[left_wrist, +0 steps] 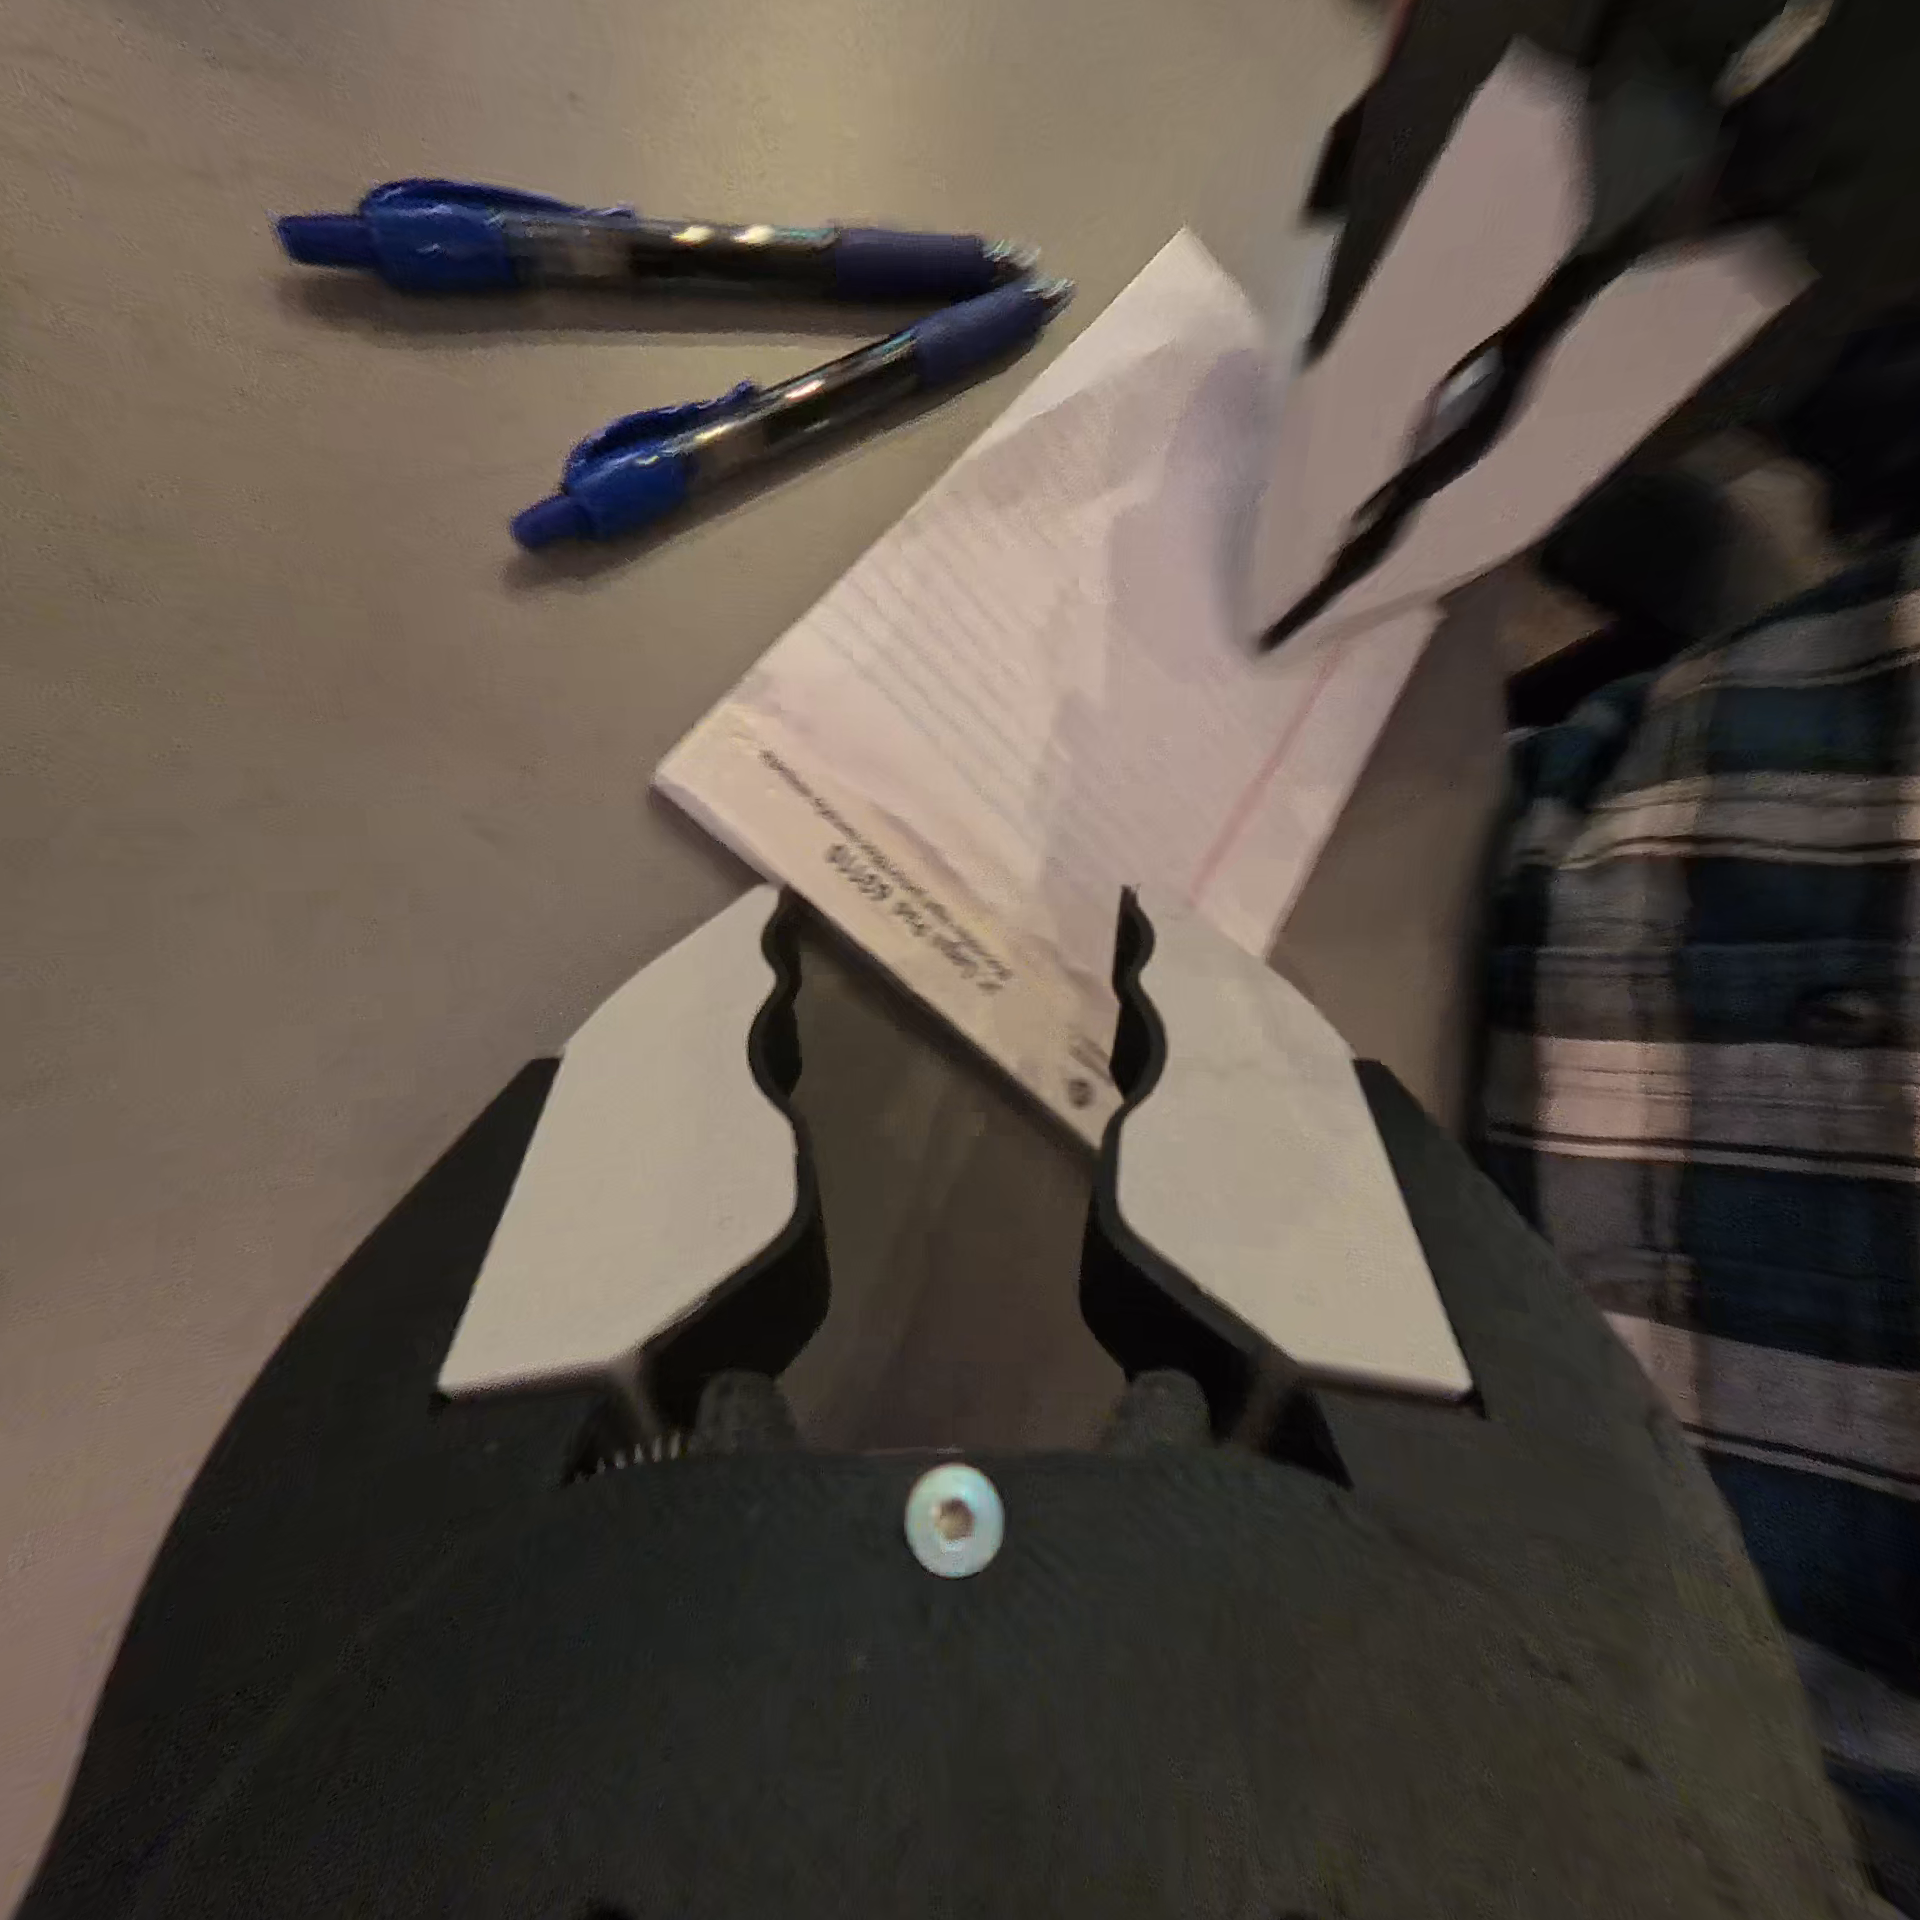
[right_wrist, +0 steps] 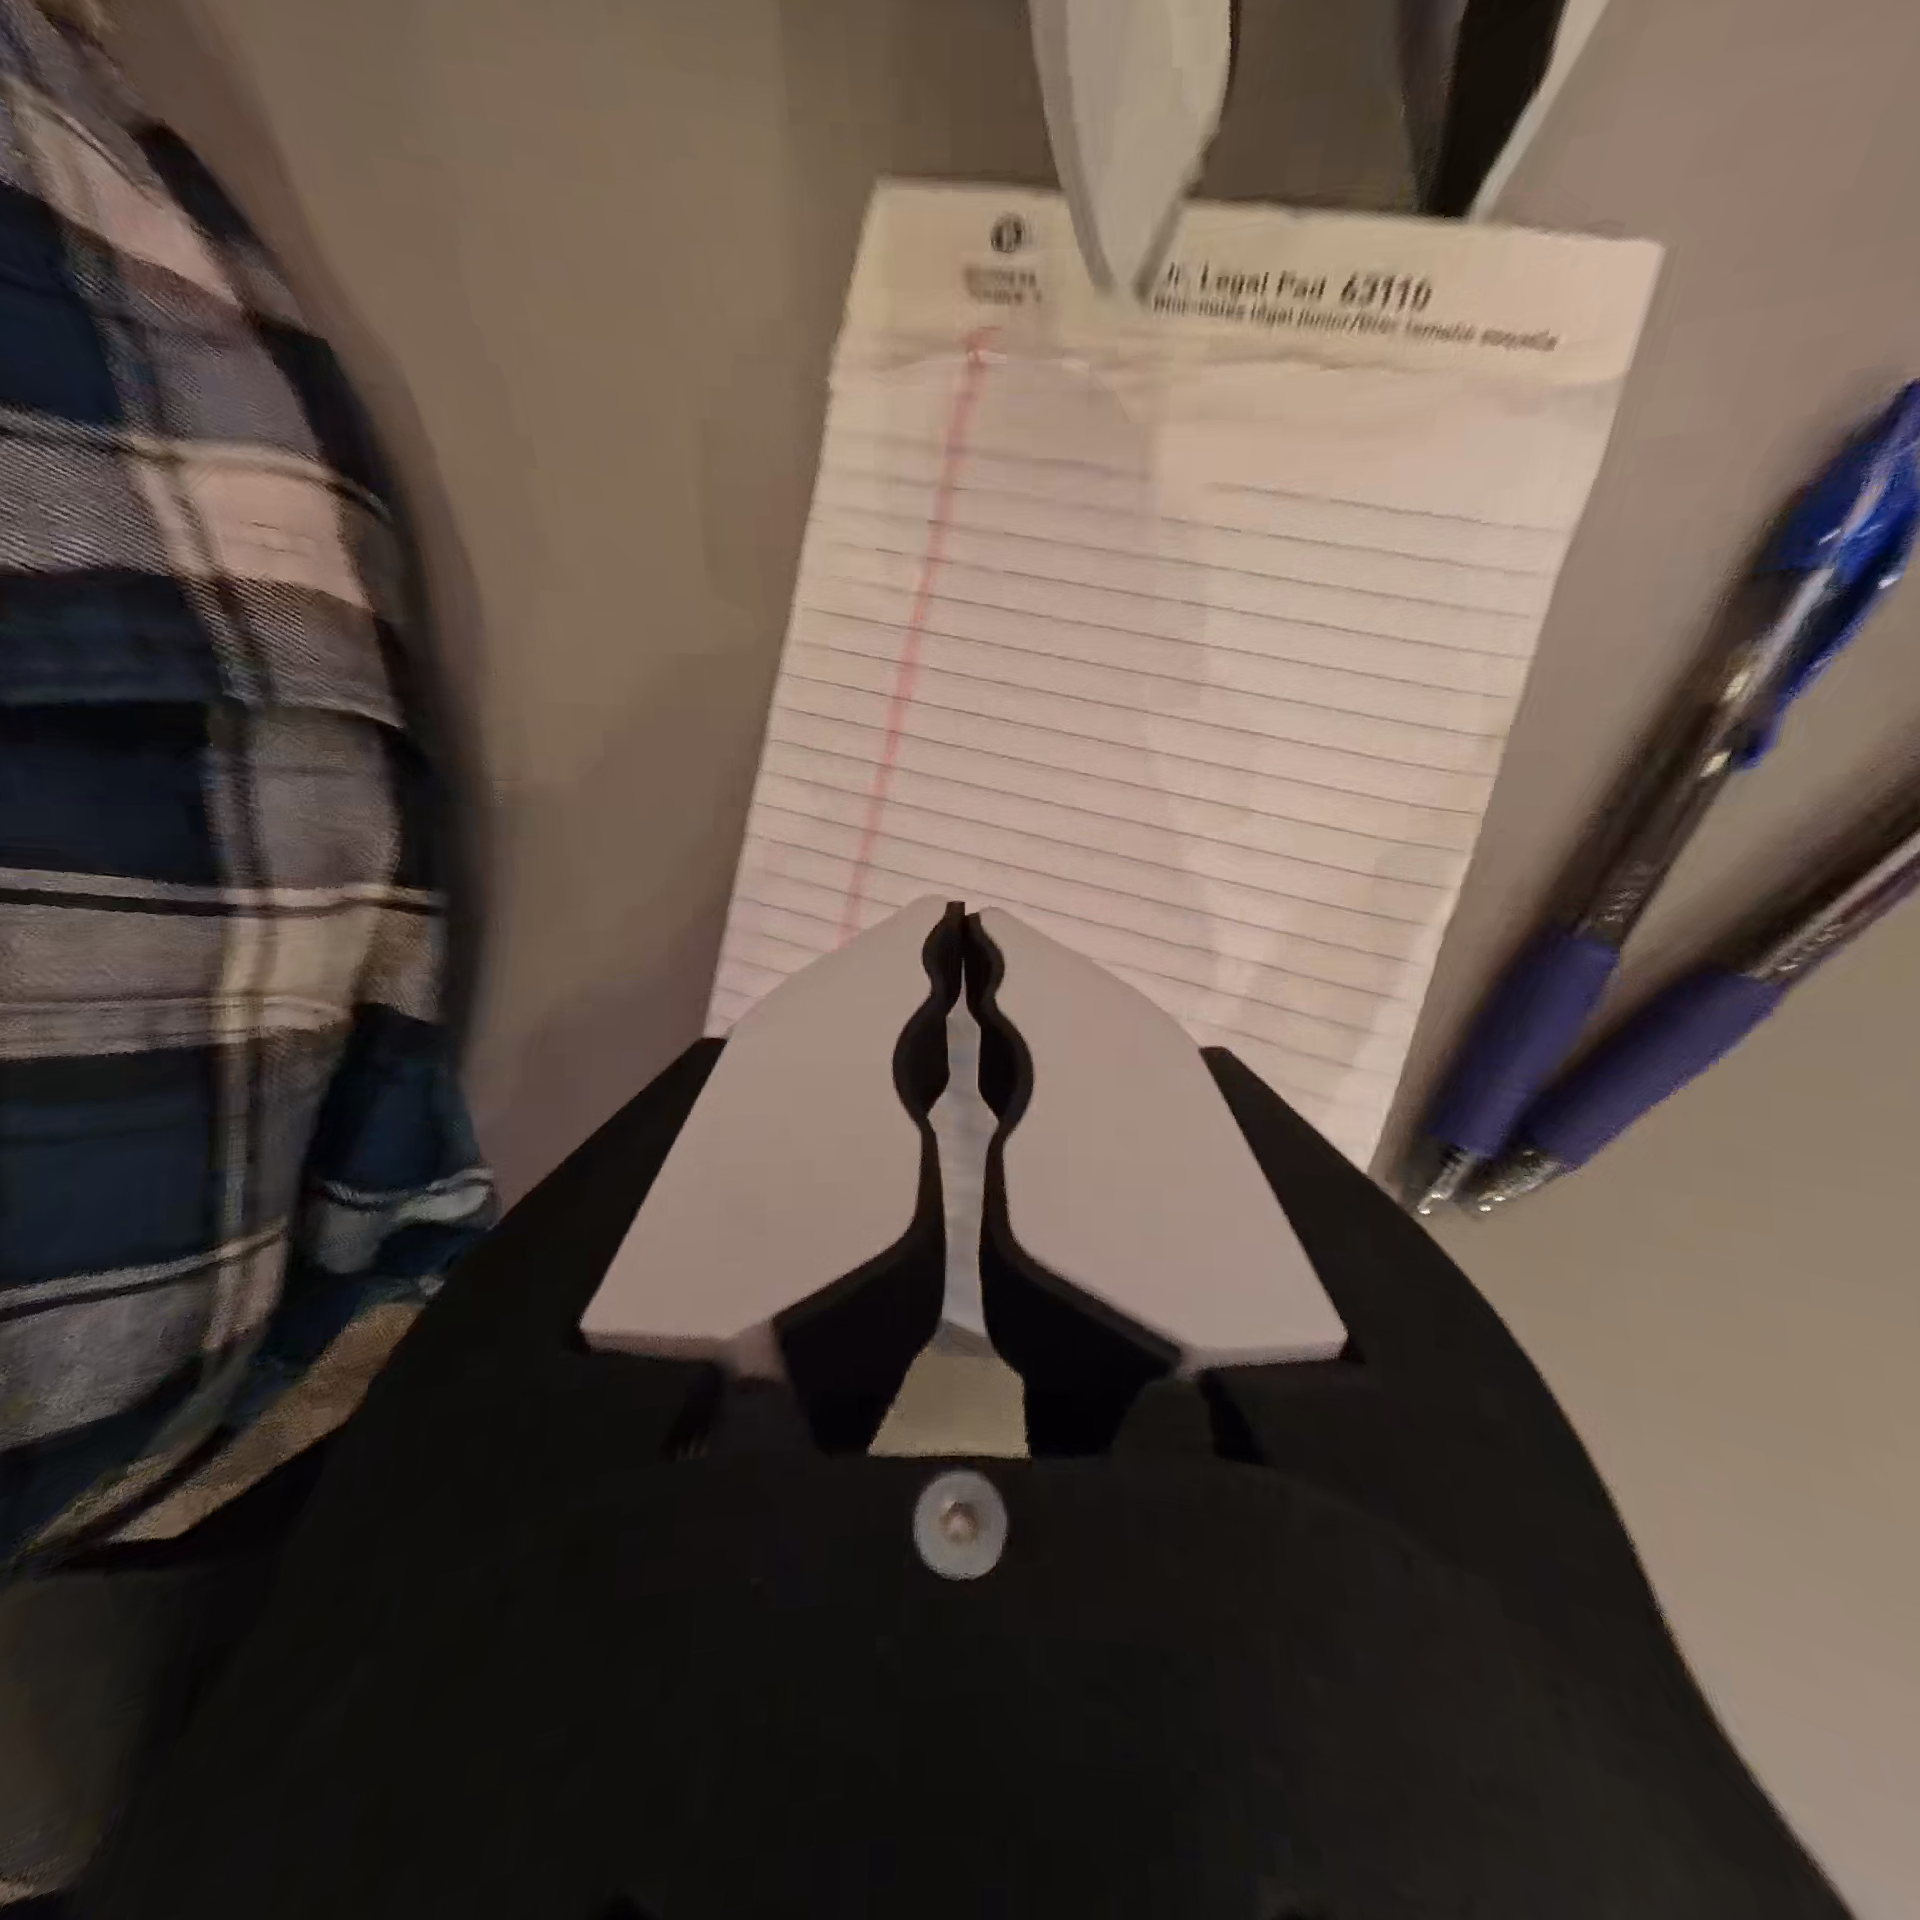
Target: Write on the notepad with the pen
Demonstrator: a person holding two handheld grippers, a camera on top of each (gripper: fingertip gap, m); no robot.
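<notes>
Nothing is written: the legal pad page is blank, and both blue pens lie ungrasped in the upper left. The left gripper is open over the pad's header, and the right gripper is closed on nothing.

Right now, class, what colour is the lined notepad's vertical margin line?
Pink-red margin line; clearest in the right wrist view.

The notepad is matt white ruled paper, lying on a smooth, matt grey-beige surface. Two pens have glossy clear plastic barrels with blue rubbery grips. The tongs show matt black plastic with flat pale facings and a shiny metal screw; the sleeve is soft plaid cloth.
</notes>
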